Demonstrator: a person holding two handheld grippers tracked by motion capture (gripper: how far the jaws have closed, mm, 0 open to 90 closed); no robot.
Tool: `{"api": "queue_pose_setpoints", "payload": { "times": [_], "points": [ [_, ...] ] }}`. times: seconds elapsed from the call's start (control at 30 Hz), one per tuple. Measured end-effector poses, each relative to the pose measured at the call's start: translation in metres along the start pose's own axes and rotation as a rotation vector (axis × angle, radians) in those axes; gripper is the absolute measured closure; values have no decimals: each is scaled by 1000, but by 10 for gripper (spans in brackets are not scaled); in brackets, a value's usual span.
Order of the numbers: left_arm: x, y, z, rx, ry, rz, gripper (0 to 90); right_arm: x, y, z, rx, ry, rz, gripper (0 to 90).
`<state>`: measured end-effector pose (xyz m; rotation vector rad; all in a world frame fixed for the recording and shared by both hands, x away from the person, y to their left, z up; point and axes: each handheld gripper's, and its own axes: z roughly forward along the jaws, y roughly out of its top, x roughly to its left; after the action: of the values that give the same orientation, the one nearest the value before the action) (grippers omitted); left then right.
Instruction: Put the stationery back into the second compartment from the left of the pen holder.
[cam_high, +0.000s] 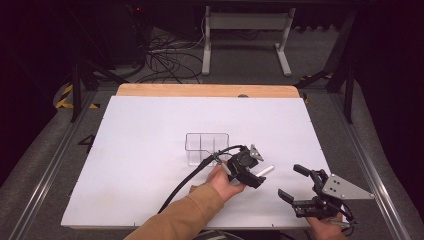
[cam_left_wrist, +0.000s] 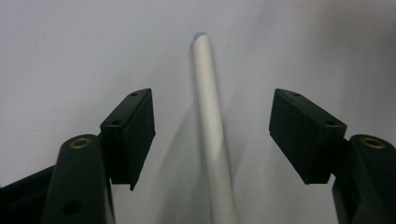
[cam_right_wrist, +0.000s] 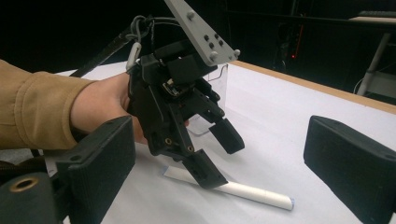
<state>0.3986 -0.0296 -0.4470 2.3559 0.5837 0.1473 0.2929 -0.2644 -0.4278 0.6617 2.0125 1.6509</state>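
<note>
Tube (cam_left_wrist: 211, 135): smooth white cylinder, flat on matte white table (cam_high: 150, 130) at frame centre, long axis toward lower right; left gripper (cam_high: 248, 172) straddles it, jaws open; right gripper (cam_high: 295, 182) lower right, jaws apart, empty; clear box (cam_high: 206, 147) behind.

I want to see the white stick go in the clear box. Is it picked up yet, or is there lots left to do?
Not yet. The white stick lies flat on the table. The left gripper is lowered over it, jaws open on either side, not squeezing. The right gripper waits open, apart. Still left: close, lift, and maybe carry it to the clear box, which looks empty.
</note>
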Motion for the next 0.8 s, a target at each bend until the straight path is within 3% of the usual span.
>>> {"api": "queue_pose_setpoints", "payload": {
  "times": [0.13,0.47,0.57,0.8],
  "points": [
    [1,0,4,14,0,-20,375,-1,-1,0,-2,5,5,95],
    [-3,4,9,40,0,-24,536,-2,-3,1,7,10,10,97],
    [-7,7,11,59,9,-9,586,-3,-3,0,5,13,17,97],
    [-11,15,15,110,37,14,602,-3,-3,0,7,16,15,97]
  ]
}}
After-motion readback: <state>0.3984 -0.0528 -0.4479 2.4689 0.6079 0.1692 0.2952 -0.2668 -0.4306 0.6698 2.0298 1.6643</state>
